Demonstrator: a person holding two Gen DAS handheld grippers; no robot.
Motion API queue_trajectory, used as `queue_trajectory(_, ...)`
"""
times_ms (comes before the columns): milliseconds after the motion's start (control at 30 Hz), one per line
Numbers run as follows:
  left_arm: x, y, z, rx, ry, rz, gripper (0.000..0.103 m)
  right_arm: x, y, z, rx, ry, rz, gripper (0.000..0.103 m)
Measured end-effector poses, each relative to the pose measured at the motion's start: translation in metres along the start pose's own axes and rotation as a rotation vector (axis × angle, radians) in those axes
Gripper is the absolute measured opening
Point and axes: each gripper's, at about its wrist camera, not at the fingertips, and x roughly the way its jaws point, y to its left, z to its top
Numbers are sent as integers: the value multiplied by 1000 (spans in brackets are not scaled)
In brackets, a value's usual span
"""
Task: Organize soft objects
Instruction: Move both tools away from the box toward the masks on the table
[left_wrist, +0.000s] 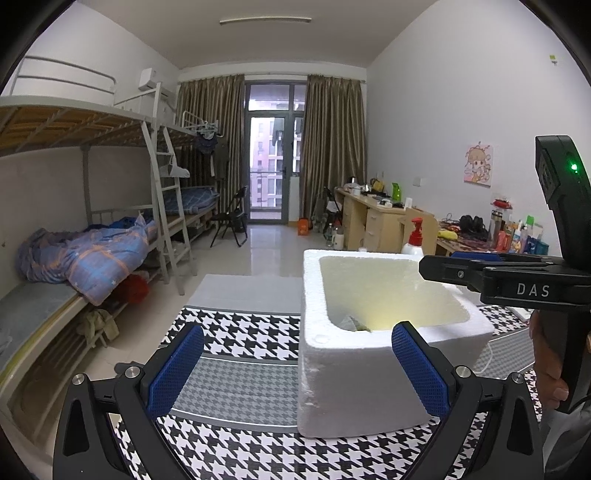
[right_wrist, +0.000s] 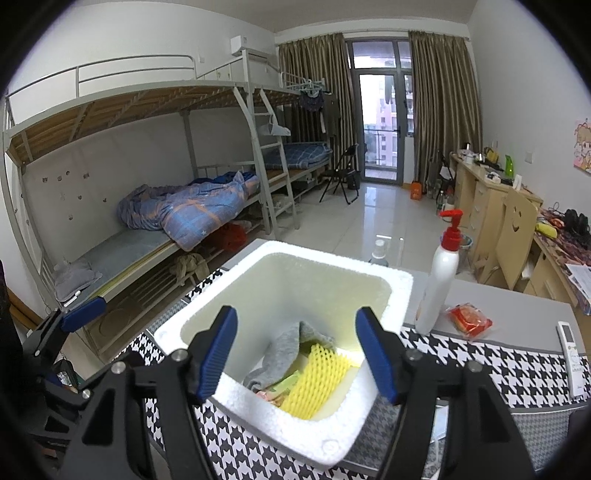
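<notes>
A white foam box (right_wrist: 369, 295) stands on the houndstooth-covered table (right_wrist: 480, 354). Inside it lie a grey cloth (right_wrist: 284, 347), a yellow foam net sleeve (right_wrist: 314, 380) and some flat packets under them. My right gripper (right_wrist: 296, 314) hangs open over the box's near side, nothing between its blue pads. In the left wrist view the box (left_wrist: 351, 369) is just ahead to the right. My left gripper (left_wrist: 298, 332) is open and empty, its right pad (left_wrist: 421, 369) in front of the box's near wall. The right gripper (left_wrist: 454, 260) reaches over the box's far right rim, held by a hand (left_wrist: 554, 384).
A white pump bottle with a red top (right_wrist: 439, 273), a red packet (right_wrist: 470, 319) and a white remote control (right_wrist: 570, 347) lie on the table right of the box. Bunk beds (right_wrist: 177, 210) line the left wall, desks (right_wrist: 491, 192) the right.
</notes>
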Motion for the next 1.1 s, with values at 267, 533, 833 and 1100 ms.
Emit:
queue_trajectory(267,-5,-8,1,12,-8,-6,102,-12,-1,-2,-10,-39,5,80)
queue_trajectory(533,-8,-14,2,17,-12,-8,102,-20,-2,-6,-23,-83,2,94)
queue_trajectory(833,-11,-17,3,22,-15,-11,102,-29,-3,-12,-26,-107,3,95)
queue_trajectory(1100,-17,-27,6,35,-30,-22,102,-37,-8,-19,-24,-118,-5,95)
